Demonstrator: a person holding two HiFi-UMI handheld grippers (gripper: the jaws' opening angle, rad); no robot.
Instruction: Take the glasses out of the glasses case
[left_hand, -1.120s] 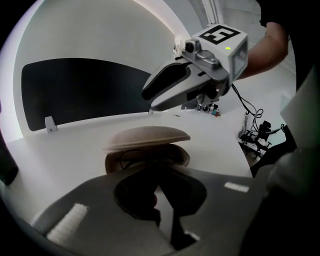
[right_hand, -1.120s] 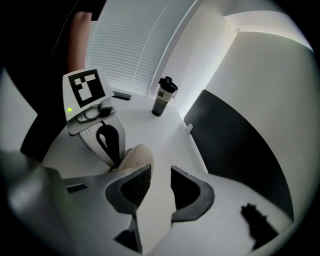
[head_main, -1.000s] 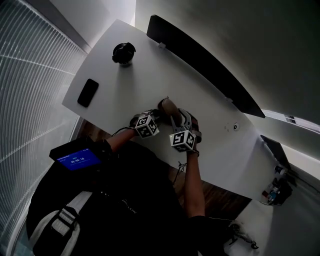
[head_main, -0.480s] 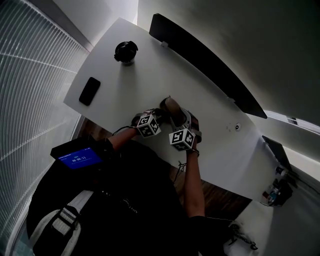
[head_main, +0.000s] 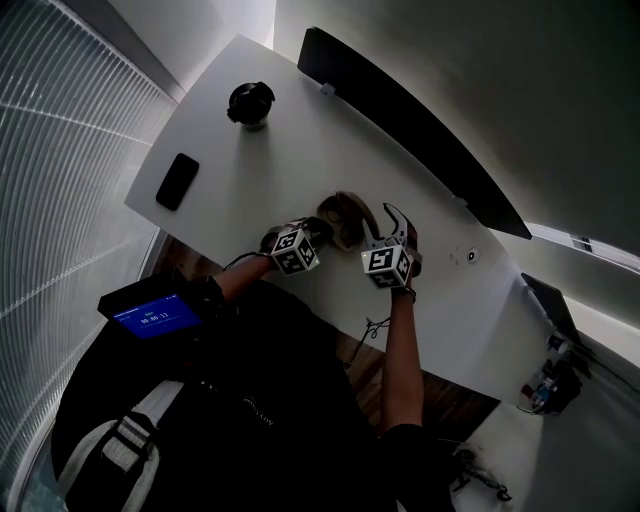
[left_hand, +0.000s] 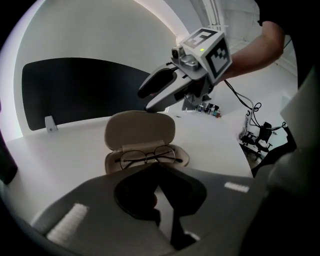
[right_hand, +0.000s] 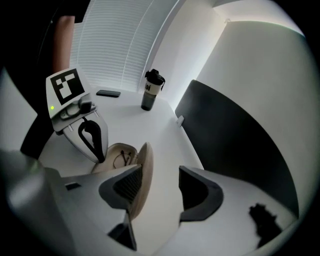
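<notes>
The tan glasses case (left_hand: 145, 150) lies open on the white table (head_main: 250, 170), its lid (left_hand: 140, 131) standing up. Thin-rimmed glasses (left_hand: 148, 156) rest folded in its lower half. My left gripper (left_hand: 156, 172) is at the case's near rim, jaws closed onto it; in the head view the left gripper (head_main: 318, 228) sits just left of the case (head_main: 345, 215). My right gripper (right_hand: 160, 187) is open behind the lid (right_hand: 143, 172), which stands edge-on by the left finger with the pads off it. The right gripper (head_main: 395, 222) is right of the case.
A black tumbler (head_main: 248, 104) and a dark phone (head_main: 177, 182) sit at the table's far left. A long black panel (head_main: 420, 130) runs along the table's back edge. A small round fitting (head_main: 470, 255) is set in the table to the right.
The right gripper has let go of the lid and moved off to the right with its jaws wide. The lid stays up. The left gripper has kept still.
</notes>
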